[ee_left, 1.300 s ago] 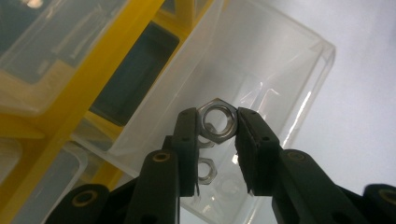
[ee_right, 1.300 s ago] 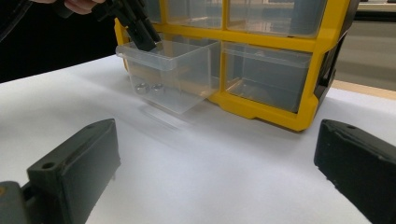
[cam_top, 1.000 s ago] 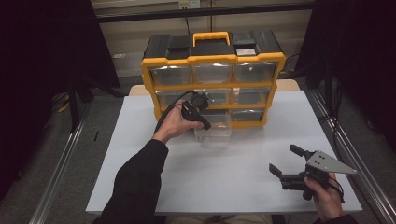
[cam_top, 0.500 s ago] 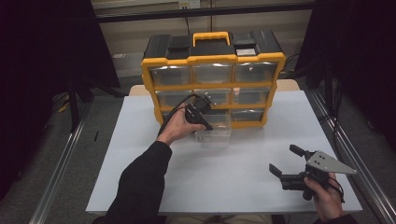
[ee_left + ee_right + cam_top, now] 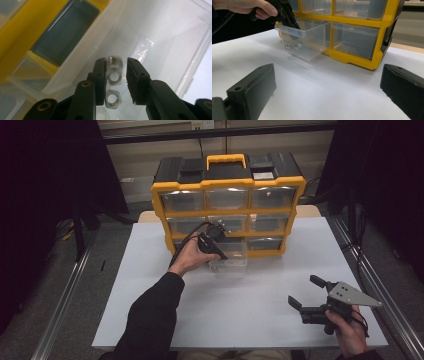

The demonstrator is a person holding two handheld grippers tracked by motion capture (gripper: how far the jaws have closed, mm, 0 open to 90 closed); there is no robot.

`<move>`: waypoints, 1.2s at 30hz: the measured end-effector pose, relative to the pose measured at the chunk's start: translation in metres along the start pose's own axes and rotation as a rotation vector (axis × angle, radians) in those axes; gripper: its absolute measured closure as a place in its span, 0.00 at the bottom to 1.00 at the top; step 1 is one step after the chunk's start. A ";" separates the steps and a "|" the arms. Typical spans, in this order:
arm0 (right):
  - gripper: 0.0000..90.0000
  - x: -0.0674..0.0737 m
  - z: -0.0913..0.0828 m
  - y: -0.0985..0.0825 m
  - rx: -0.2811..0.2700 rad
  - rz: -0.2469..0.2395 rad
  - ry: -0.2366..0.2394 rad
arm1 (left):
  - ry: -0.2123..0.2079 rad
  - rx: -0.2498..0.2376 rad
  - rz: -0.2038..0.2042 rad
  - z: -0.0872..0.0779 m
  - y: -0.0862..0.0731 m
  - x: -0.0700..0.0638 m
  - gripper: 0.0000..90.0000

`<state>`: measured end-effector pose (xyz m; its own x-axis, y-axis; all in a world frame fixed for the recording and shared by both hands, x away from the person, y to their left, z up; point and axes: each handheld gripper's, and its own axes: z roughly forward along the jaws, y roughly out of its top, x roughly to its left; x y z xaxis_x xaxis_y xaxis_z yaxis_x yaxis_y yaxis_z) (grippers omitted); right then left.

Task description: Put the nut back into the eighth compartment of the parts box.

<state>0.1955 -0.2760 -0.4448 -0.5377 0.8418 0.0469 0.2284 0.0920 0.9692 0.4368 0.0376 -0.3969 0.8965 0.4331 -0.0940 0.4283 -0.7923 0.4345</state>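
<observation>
A clear plastic drawer is pulled out of the bottom row of a yellow and black organiser and rests on the white table. My left gripper points down into it at rim height. In the left gripper view its jaws are shut on a steel nut; another nut lies below on the drawer floor. The right gripper view shows the drawer, the loose nuts in it and the left gripper. My right gripper stands open at the table's front right, with nothing between its fingers.
The organiser has several clear drawers, the others pushed in, and a carry handle on top. White table surface lies between the drawer and my right gripper. Metal rails run along both table sides.
The left hand has shifted slightly at the drawer. The right gripper has kept still.
</observation>
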 end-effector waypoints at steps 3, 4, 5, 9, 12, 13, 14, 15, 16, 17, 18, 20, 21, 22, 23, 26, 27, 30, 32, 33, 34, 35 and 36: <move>0.00 0.000 0.000 0.000 0.000 0.000 0.000 | -0.008 0.010 0.026 -0.005 0.000 0.001 0.77; 0.00 0.000 0.000 0.000 0.000 0.000 0.000 | -0.007 0.008 0.025 -0.007 -0.001 0.001 0.77; 0.00 0.000 0.000 0.000 0.000 0.000 0.000 | -0.001 0.002 0.026 -0.009 -0.001 0.002 0.77; 0.00 0.000 0.000 0.000 0.001 0.000 0.000 | -0.012 -0.027 0.022 -0.016 -0.004 0.001 0.79; 0.00 0.000 0.000 0.000 0.000 -0.001 -0.001 | -0.029 -0.069 -0.007 -0.022 -0.008 0.000 0.80; 0.00 0.000 0.000 0.000 0.001 -0.001 0.000 | -0.018 -0.080 -0.009 -0.025 -0.009 0.000 0.80; 0.00 0.000 0.000 0.000 0.000 -0.001 0.001 | -0.022 -0.100 -0.018 -0.028 -0.011 0.001 0.80; 0.00 0.000 0.000 0.000 0.002 -0.002 -0.001 | -0.024 -0.118 -0.023 -0.031 -0.013 0.001 0.80; 0.00 0.000 0.000 0.000 0.001 -0.001 -0.001 | -0.019 -0.126 -0.021 -0.033 -0.014 0.001 0.79; 0.00 0.000 0.000 0.000 0.001 -0.001 -0.001 | -0.017 -0.133 -0.011 -0.035 -0.016 0.000 0.79; 0.00 0.000 0.000 0.000 0.001 -0.002 -0.001 | -0.013 -0.140 -0.010 -0.037 -0.017 -0.001 0.78; 0.00 0.000 0.001 0.000 0.001 -0.002 0.000 | -0.017 -0.174 -0.017 -0.040 -0.020 -0.004 0.77; 0.00 0.000 0.001 0.000 -0.003 -0.002 0.000 | -0.015 -0.180 -0.015 -0.041 -0.021 -0.005 0.75; 0.00 0.001 0.001 0.000 -0.002 0.000 -0.003 | -0.015 -0.190 -0.010 -0.043 -0.022 -0.005 0.70; 0.00 0.001 0.001 0.000 -0.002 0.000 -0.002 | -0.013 -0.199 -0.016 -0.044 -0.023 -0.006 0.67; 0.00 0.001 0.001 0.000 -0.003 0.000 -0.002 | 0.001 -0.228 -0.020 -0.048 -0.027 -0.008 0.62; 0.00 0.000 0.001 0.000 -0.004 -0.002 -0.001 | 0.003 -0.239 -0.025 -0.049 -0.028 -0.009 0.57; 0.00 0.000 0.001 0.000 -0.002 0.001 0.000 | 0.023 -0.281 -0.017 -0.051 -0.034 -0.011 0.49; 0.00 0.000 0.001 0.000 -0.002 0.001 0.001 | 0.052 -0.323 -0.046 -0.052 -0.039 -0.014 0.39; 0.00 0.000 0.001 0.000 -0.002 0.001 0.000 | 0.049 -0.342 -0.054 -0.052 -0.041 -0.015 0.35; 0.00 0.000 0.001 0.000 -0.002 0.002 -0.001 | 0.056 -0.348 -0.059 -0.053 -0.044 -0.015 0.30; 0.00 0.000 0.001 0.000 -0.002 0.002 -0.001 | 0.069 -0.355 -0.062 -0.053 -0.046 -0.016 0.26; 0.00 0.000 0.001 0.000 -0.003 0.002 -0.001 | 0.084 -0.349 -0.062 -0.054 -0.048 -0.016 0.22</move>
<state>0.1962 -0.2751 -0.4448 -0.5363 0.8426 0.0490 0.2272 0.0882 0.9699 0.3956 0.0921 -0.3681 0.8514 0.5209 -0.0618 0.4038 -0.5755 0.7112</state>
